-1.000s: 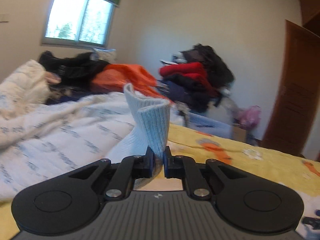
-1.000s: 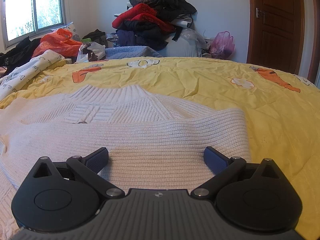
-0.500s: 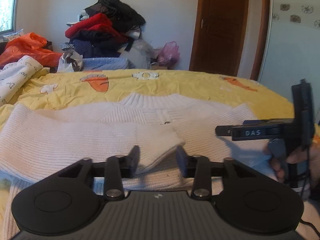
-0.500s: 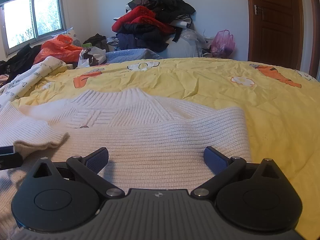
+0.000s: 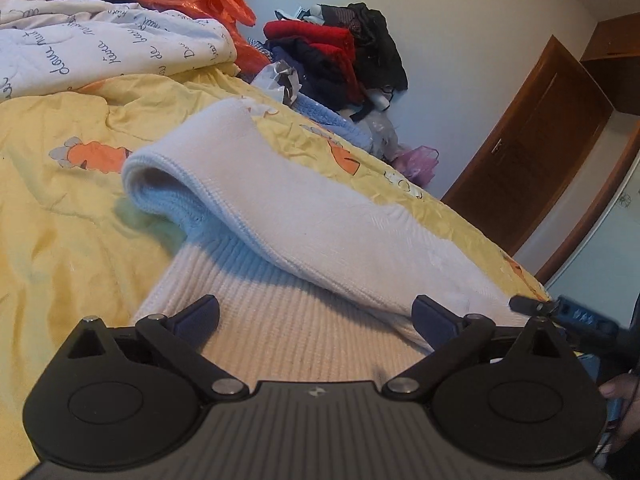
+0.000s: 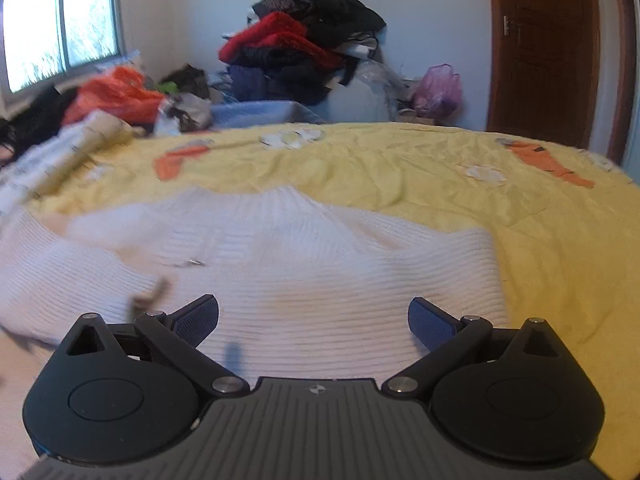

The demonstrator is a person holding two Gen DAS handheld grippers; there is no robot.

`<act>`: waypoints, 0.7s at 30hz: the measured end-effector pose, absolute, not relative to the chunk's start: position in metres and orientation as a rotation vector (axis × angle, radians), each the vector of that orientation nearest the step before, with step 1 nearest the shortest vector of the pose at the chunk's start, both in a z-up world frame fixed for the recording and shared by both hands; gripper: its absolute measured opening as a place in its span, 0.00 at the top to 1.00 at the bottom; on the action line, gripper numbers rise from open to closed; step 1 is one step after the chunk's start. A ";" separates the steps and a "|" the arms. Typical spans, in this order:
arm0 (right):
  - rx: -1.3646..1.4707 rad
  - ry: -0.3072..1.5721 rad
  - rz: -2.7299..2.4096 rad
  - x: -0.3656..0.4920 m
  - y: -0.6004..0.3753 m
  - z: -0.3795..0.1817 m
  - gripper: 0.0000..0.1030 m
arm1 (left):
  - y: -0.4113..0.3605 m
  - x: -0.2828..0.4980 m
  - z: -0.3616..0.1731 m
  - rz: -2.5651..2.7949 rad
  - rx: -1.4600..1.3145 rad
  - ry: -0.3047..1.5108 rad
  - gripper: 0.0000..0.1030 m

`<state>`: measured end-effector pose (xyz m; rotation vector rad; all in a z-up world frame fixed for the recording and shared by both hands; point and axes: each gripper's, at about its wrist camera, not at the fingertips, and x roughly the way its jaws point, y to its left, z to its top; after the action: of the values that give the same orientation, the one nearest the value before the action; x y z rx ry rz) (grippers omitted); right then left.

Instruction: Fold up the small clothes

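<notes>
In the left wrist view, the left gripper [image 5: 316, 320] fills the bottom of the frame. Its jaws have just been opening and now stand spread wide, gripping nothing; the ribbed cream-white knitted sweater [image 5: 280, 320] lies flat beneath the gap between them. One sleeve [image 5: 288, 208] of that sweater is folded across the body, running from the upper left of centre down to the right, its cuff open at the left end. The sweater rests on a yellow bedsheet printed with orange carrots [image 5: 60, 232]. A white quilt with blue lettering [image 5: 100, 48] sits at the upper left. At the right edge, part of the right gripper [image 5: 568, 312] shows.

In the right wrist view, which is blurred, the right gripper [image 6: 314, 322] occupies the lower frame with jaws wide apart and empty. The sweater [image 6: 320, 280] spreads across the centre and left on the bedsheet [image 6: 540, 240]. A heap of red and black clothes [image 6: 300, 40] is at top centre.
</notes>
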<state>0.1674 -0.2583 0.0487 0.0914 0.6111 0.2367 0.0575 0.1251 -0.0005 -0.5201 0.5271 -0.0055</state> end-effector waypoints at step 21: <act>0.359 0.867 0.495 0.202 -0.186 0.046 0.88 | 0.133 0.052 -0.004 -0.033 -0.586 0.497 0.00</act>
<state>0.2019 -0.1857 0.0464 0.3594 0.8671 0.4952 0.0524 0.1328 -0.0042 -0.5859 0.4970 -0.0331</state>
